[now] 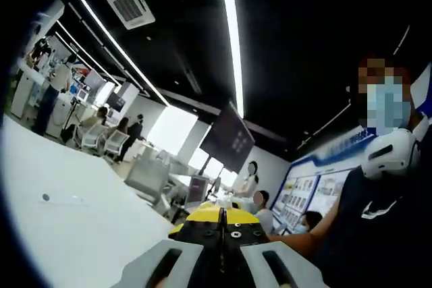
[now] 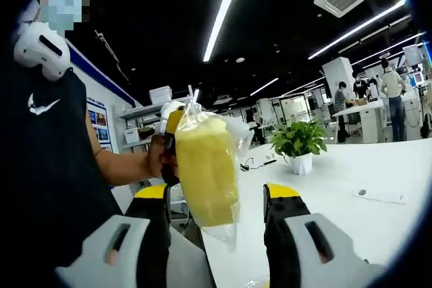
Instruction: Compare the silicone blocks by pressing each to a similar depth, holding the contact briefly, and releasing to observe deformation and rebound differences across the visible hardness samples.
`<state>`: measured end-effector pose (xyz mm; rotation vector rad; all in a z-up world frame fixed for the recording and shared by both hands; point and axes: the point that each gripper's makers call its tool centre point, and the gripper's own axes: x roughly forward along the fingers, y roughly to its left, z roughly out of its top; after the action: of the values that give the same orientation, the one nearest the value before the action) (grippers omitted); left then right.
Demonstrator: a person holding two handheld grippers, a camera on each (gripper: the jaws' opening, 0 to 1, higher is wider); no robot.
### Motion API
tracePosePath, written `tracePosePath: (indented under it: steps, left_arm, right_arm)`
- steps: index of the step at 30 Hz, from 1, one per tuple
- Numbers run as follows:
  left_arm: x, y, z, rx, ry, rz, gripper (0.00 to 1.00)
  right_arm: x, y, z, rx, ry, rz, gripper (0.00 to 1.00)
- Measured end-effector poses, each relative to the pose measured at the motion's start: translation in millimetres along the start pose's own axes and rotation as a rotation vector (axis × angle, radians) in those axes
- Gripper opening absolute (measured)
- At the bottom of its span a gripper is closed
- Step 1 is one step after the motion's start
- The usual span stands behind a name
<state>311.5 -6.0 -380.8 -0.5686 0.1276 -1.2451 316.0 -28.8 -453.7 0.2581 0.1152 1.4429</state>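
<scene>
Fingers (image 2: 283,234) on right gripper (image 2: 217,234) spread wide, yellow silicone block in clear bag (image 2: 206,170) hanging between them, no clear contact; a hand (image 2: 160,156) holds the bag's top. Left gripper (image 1: 223,251) fingers (image 1: 270,261) nearly together, nothing gripped. No legible text. White bench (image 2: 351,220) behind, potted plant (image 2: 298,143) on it.

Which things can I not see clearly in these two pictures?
- Yellow block, right gripper view: wrinkled clear bag blurs its surface; hardness label unreadable.
- The hand holding the bag: mostly hidden behind it.
- Left gripper, left gripper view: base cut off by the bottom edge.
- Wall posters: too small to read.
</scene>
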Motion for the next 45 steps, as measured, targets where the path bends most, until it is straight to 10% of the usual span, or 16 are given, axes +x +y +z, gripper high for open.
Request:
tracePosePath:
  steps: [45]
  left_arm:
    - [-9.0,6.8,-4.3,0.081,0.028,0.018,0.0]
  right_arm:
    - [11.1,-0.6,-3.2,0.074,0.054,-0.008,0.03]
